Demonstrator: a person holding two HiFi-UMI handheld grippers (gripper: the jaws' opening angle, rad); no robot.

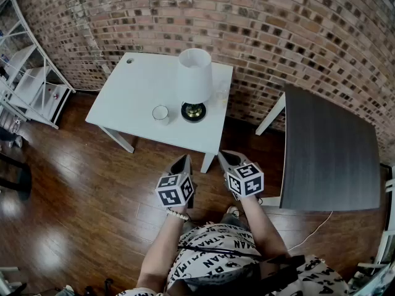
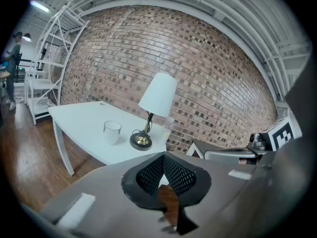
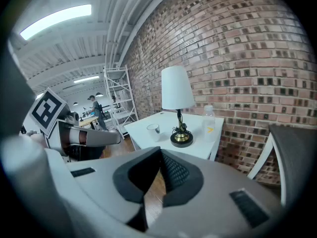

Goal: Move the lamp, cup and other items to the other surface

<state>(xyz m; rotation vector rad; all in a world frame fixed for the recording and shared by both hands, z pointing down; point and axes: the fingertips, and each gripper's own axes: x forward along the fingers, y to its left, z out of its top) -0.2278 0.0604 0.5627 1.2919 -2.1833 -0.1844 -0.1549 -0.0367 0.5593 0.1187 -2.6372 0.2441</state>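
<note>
A lamp (image 1: 194,82) with a white shade and a dark round base stands on the white table (image 1: 133,88), near its right side. A clear cup (image 1: 160,113) sits just left of the base, and a clear plastic bottle (image 1: 221,91) stands to the right. My left gripper (image 1: 183,160) and right gripper (image 1: 223,156) hover side by side over the floor before the table's front edge, both shut and holding nothing. The left gripper view shows the lamp (image 2: 157,95), the cup (image 2: 112,131) and shut jaws (image 2: 163,156). In the right gripper view the lamp (image 3: 177,88), cup (image 3: 154,129) and bottle (image 3: 209,123) lie ahead.
A dark grey table (image 1: 330,153) stands to the right, a narrow gap away from the white one. A brick wall (image 1: 278,36) runs behind both. A white shelving rack (image 1: 31,85) stands at the far left on the wooden floor (image 1: 80,190).
</note>
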